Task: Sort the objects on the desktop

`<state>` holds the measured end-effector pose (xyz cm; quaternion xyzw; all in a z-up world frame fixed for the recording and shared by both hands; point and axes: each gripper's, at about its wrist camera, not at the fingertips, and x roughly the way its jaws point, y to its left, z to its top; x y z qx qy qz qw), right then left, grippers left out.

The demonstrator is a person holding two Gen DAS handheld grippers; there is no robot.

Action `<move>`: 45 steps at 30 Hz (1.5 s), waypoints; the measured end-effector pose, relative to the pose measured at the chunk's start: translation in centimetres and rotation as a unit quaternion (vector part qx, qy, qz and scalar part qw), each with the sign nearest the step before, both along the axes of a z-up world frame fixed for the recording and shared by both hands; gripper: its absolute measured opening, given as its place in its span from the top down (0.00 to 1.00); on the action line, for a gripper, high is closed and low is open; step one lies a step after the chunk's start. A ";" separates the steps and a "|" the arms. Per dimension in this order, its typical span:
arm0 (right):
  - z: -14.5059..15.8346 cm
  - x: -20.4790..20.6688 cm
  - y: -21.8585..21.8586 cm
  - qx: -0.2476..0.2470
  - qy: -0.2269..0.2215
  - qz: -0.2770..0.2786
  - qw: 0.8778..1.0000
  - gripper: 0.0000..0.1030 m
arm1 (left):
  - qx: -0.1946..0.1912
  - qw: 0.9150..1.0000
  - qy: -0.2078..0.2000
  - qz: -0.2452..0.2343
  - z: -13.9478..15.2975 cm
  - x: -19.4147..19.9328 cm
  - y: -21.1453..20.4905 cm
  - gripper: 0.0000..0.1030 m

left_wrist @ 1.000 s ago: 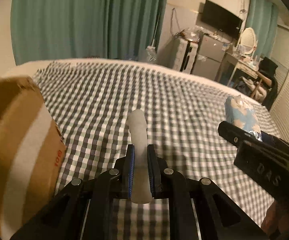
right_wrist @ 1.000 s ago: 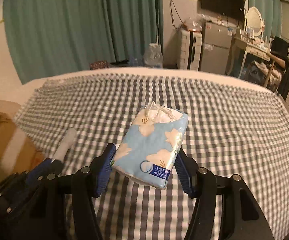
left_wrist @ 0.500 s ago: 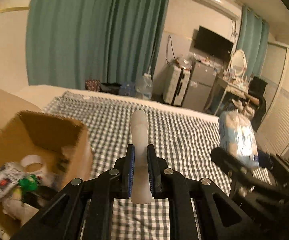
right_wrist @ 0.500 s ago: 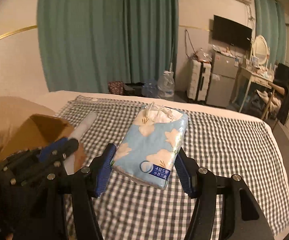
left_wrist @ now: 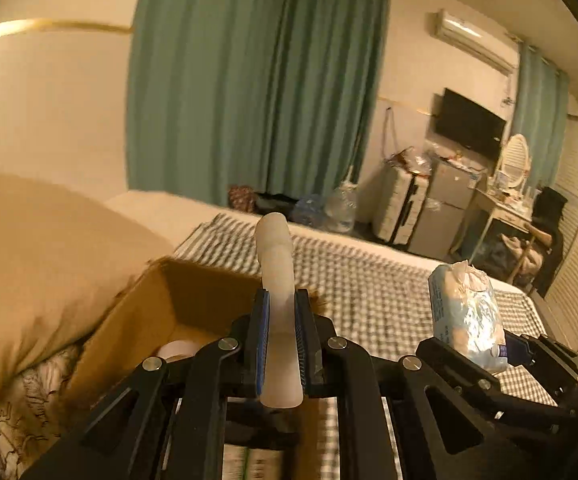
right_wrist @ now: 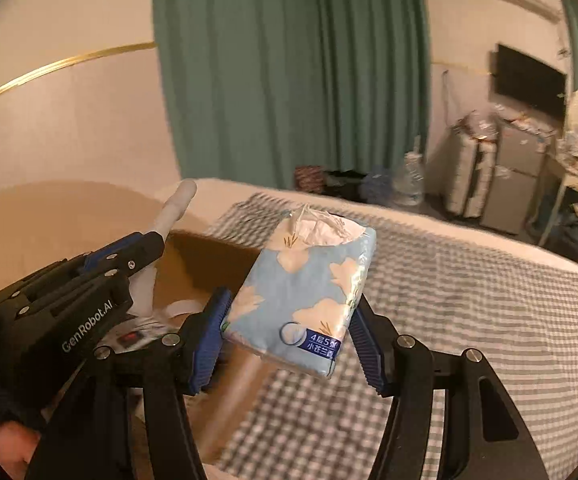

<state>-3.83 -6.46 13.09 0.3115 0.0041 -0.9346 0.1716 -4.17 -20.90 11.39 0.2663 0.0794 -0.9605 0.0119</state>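
Left tongs [left_wrist: 282, 332] pinching a white tube [left_wrist: 277, 280]; right tongs [right_wrist: 289, 336] clamping a tissue pack [right_wrist: 309, 280]. Both are held above the part-filled cardboard box [left_wrist: 145, 320] ahead-left, release pending.

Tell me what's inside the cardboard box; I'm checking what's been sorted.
Inside the cardboard box: a white tape roll and a white item with a red spot. The left hand-held gripper hides the rest.
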 end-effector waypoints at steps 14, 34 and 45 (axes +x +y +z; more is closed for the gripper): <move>-5.3 -5.0 -4.4 -0.018 -0.076 0.048 0.996 0.18 | 0.022 0.993 -0.113 0.023 -8.3 -1.0 -7.4 0.56; 2.1 4.3 7.8 0.029 0.021 -0.126 0.991 0.00 | 0.002 0.999 -0.010 -0.045 -0.7 6.6 1.7 0.00; -5.8 6.7 12.2 0.038 -0.018 -0.198 0.979 0.00 | -0.033 0.996 -0.061 -0.059 -6.0 7.6 6.2 0.00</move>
